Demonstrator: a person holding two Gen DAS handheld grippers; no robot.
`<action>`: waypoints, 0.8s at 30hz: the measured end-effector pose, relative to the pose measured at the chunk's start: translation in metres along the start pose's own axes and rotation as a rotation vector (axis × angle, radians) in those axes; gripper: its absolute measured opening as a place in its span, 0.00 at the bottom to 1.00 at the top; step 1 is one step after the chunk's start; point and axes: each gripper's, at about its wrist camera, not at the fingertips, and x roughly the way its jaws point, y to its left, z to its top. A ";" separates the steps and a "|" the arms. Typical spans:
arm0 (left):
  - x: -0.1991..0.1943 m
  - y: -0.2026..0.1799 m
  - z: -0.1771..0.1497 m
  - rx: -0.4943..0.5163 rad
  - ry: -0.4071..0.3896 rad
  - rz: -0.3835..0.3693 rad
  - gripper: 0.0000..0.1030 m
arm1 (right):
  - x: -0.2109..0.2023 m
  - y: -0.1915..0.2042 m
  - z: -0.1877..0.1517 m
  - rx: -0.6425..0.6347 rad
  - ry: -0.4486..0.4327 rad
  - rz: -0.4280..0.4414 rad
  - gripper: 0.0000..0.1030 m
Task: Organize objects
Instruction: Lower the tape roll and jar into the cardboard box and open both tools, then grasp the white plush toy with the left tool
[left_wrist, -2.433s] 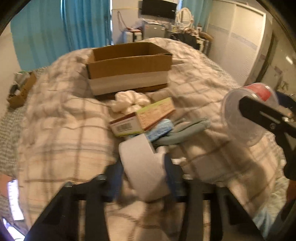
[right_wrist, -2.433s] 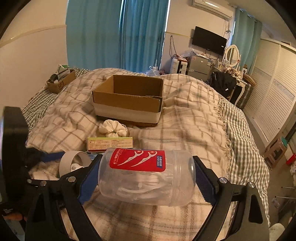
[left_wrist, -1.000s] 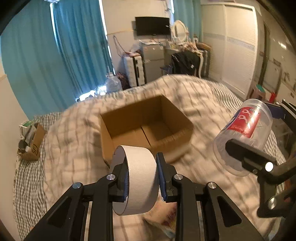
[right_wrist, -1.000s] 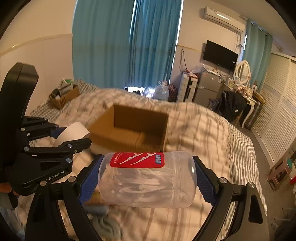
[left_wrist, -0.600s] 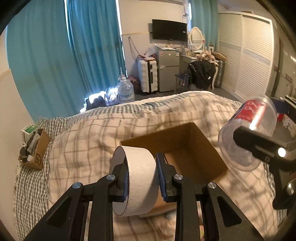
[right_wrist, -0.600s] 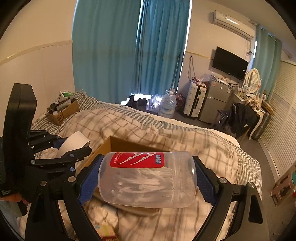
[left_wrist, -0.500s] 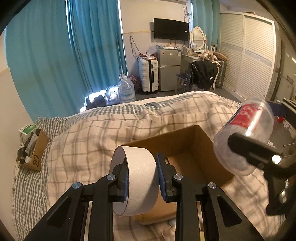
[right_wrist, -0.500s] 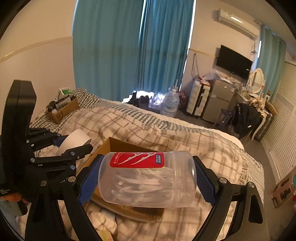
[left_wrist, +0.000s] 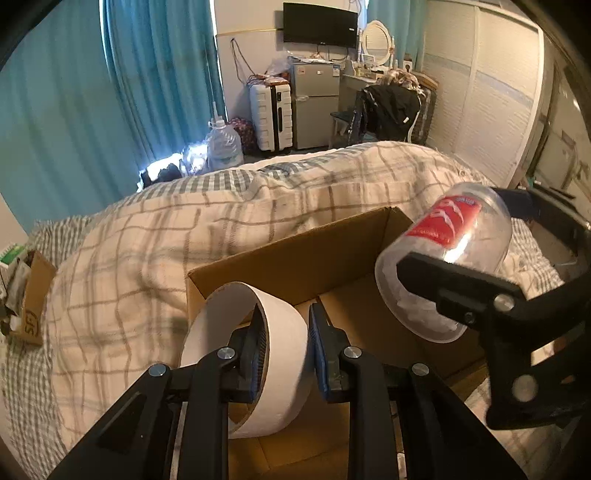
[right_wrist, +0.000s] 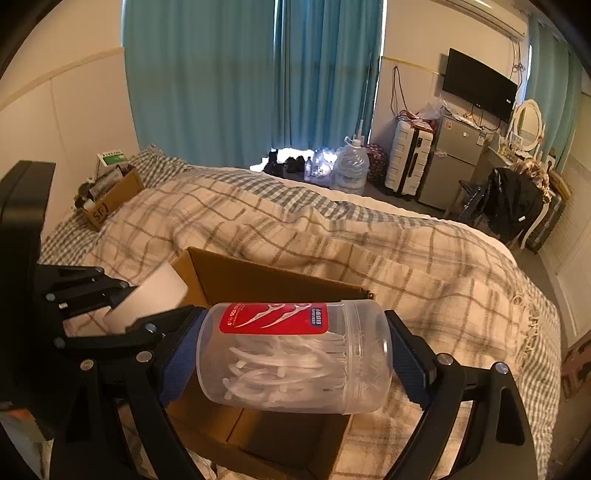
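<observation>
- Gripping a white roll of wide paper tape (left_wrist: 258, 354): left gripper (left_wrist: 286, 349) is clamped across the roll's width, one pad on the inner face, one on the outer.
- Roll stands on edge, held over the near-left part of the open brown cardboard box (left_wrist: 295, 254).
- Right gripper (right_wrist: 295, 354) pinches a clear plastic jar with a red label (right_wrist: 295, 354) end to end; jar lies horizontal, white floss picks inside.
- Jar hangs above the box's right side, not touching it.
- Box sits on the beige plaid blanket (left_wrist: 147, 236) covering the bed, interior bare where visible.
- Small brown carton of clutter (right_wrist: 110, 195) sits well apart at the bed's far left edge.
</observation>
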 end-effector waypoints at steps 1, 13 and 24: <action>-0.001 0.000 0.001 -0.002 -0.003 -0.003 0.23 | -0.002 -0.002 0.001 0.010 -0.002 0.014 0.88; -0.076 0.006 -0.007 -0.058 -0.067 0.024 0.79 | -0.105 -0.005 -0.002 0.015 -0.103 -0.077 0.98; -0.148 -0.015 -0.069 -0.023 -0.059 0.069 0.97 | -0.211 0.027 -0.047 -0.086 -0.140 -0.137 0.98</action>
